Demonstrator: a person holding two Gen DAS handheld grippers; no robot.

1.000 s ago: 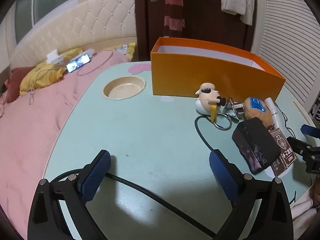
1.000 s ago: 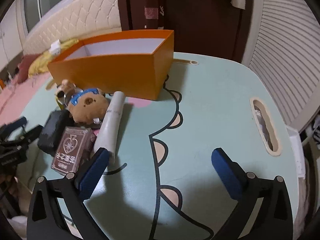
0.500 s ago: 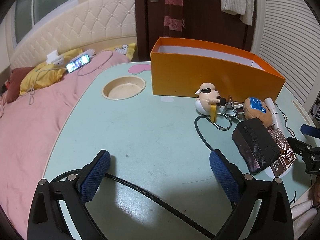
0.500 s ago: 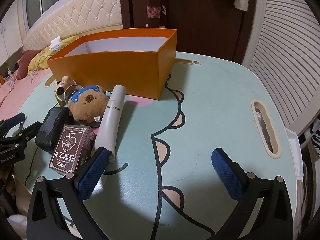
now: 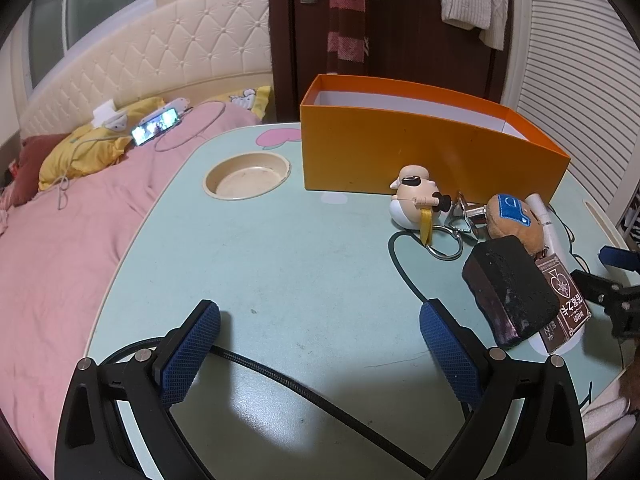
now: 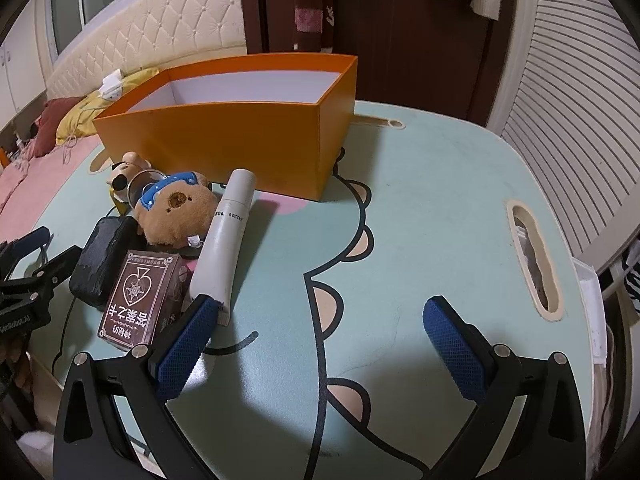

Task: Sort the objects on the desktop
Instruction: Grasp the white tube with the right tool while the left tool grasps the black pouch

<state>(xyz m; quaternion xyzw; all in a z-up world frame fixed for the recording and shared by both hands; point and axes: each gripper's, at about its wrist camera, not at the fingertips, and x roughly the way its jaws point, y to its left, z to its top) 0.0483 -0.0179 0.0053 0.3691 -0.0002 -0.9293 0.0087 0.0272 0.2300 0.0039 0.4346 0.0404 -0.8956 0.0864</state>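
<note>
Right wrist view: right tongs (image 6: 316, 344) spread wide and holding nothing, low over the pale green surface (image 6: 440, 208), their left pad just beside the near end of a white tube (image 6: 226, 240). Left wrist view: left tongs (image 5: 320, 354) likewise released and empty, over a bare stretch of the surface with a black braided cable (image 5: 304, 390) running under them. Items to sort, all loose in one cluster in front of the orange box (image 6: 240, 136): white tube; brown card pack (image 6: 140, 300), touching the tube's side; black pouch (image 6: 102, 258), against the pack; plush bear (image 6: 176, 212); small dog figure with key ring (image 5: 416, 202). Box interior, as far as visible, shows only white walls; its floor is hidden. Step in hand, by judgement: the start, approach to a first pick, nothing yet stowed. Next move likely calls for shifting the right tongs leftward to straddle the tube, closing across its narrow width, then lifting clear of the box wall.
</note>
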